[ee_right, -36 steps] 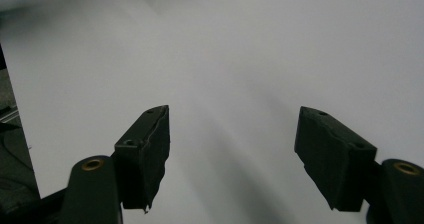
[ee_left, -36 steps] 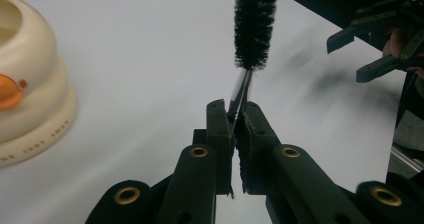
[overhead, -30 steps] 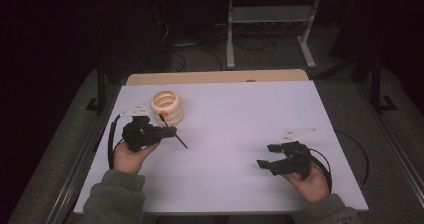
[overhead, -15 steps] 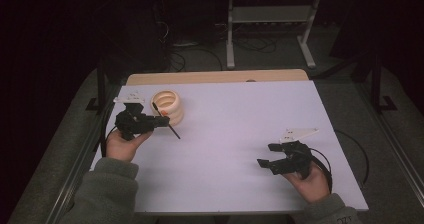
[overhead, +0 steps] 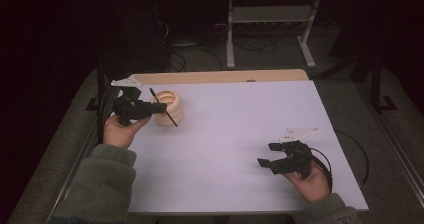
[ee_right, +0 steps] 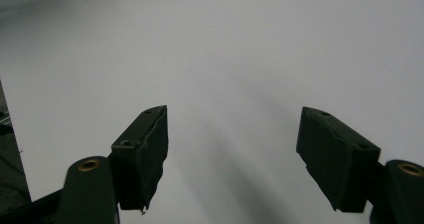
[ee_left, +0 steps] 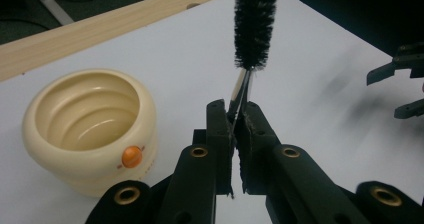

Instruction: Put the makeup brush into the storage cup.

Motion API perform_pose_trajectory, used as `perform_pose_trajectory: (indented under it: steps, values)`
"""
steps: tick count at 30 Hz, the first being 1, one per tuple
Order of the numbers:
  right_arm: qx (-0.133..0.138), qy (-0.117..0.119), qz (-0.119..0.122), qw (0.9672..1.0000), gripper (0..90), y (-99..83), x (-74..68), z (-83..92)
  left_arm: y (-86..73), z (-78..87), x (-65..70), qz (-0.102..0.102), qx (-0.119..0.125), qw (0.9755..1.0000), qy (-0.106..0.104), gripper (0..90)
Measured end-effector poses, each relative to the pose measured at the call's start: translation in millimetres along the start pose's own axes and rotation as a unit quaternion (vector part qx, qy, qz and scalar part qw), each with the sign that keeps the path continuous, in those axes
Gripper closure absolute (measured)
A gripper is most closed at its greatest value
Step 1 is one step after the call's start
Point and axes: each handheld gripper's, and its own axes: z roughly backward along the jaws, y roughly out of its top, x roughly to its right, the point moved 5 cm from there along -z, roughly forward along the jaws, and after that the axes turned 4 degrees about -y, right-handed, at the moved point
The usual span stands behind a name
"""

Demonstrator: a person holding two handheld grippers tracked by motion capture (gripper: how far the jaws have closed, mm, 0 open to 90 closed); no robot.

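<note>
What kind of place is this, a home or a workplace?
Probably a workplace, such as a lab or recording room. A bare white table stands in a dark room, cables lie on the floor behind it beside a metal stand, and a person works with two handheld grippers, the left gripper holding a brush.

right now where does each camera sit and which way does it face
high view: above the person's side, looking forward and down on the white table; both forearms and hands enter from below.
left gripper view: rides the left hand-held gripper, looking along jaws shut on a black brush, cream pot beside.
right gripper view: rides the right hand-held gripper, facing bare table between open jaws.
shared: high and left gripper views both show pot and brush.
</note>
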Motion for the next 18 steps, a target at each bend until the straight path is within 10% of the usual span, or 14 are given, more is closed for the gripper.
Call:
perform_pose_trajectory:
  steps: [18]
  values:
    - [0.006, 0.000, 0.005, 1.0000, 27.3, 2.0, 1.2, 0.3, 38.8, 3.6, -28.4, 0.027, -0.001, 0.9993, 0.027, 84.6]
